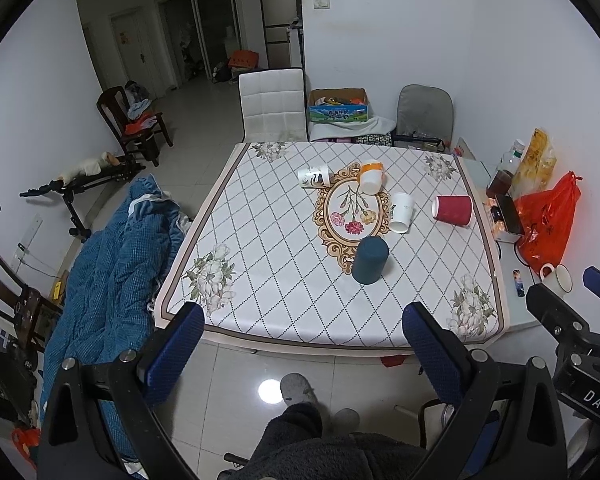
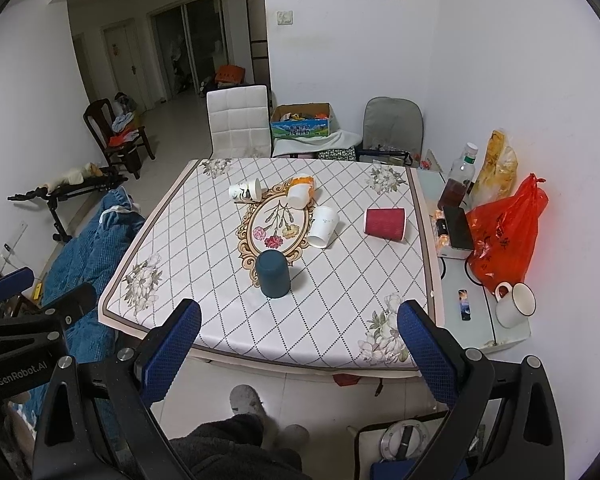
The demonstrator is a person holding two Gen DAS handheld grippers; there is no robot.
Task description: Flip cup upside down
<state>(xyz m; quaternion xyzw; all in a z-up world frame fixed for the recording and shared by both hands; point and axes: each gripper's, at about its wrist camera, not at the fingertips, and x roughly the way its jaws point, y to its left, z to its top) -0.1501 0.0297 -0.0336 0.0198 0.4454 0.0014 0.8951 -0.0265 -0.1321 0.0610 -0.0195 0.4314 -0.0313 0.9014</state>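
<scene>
So far only one of the five cups looked dealt with. The dark teal cup (image 1: 370, 260) stood mouth-down near the front of the surface (image 1: 260, 280), on the lower edge of the gold-framed flower medallion (image 1: 352, 216) printed in the middle of the cloth. The other four lay on their sides and, by my reading, were yet to be turned over: the red cup (image 1: 453, 210) towards the right edge, the plain white cup (image 1: 401, 213) just beside the medallion, the white cup with the orange base (image 1: 371, 178) at the medallion's top, and the printed white cup (image 1: 314, 176) to its left.

Both grippers hung short of the near edge, above the tiled floor, neither touching anything. The left gripper (image 1: 304, 344) had its jaws spread wide and empty; the right gripper (image 2: 300, 340) was the same, wide and empty.

As to materials, the cups read as light tapered paper or thin plastic. The red one showed a ribbed sleeve-like wall; the teal one was smooth and matt. The cloth seemed a slick printed sheet with a diamond lattice and flower corners, so a cup on its side would likely roll or slide if nudged. The gripper pads (image 2: 168, 356) were blue and finely textured, which should bite well on such thin walls, though a hard squeeze might crush them.
</scene>
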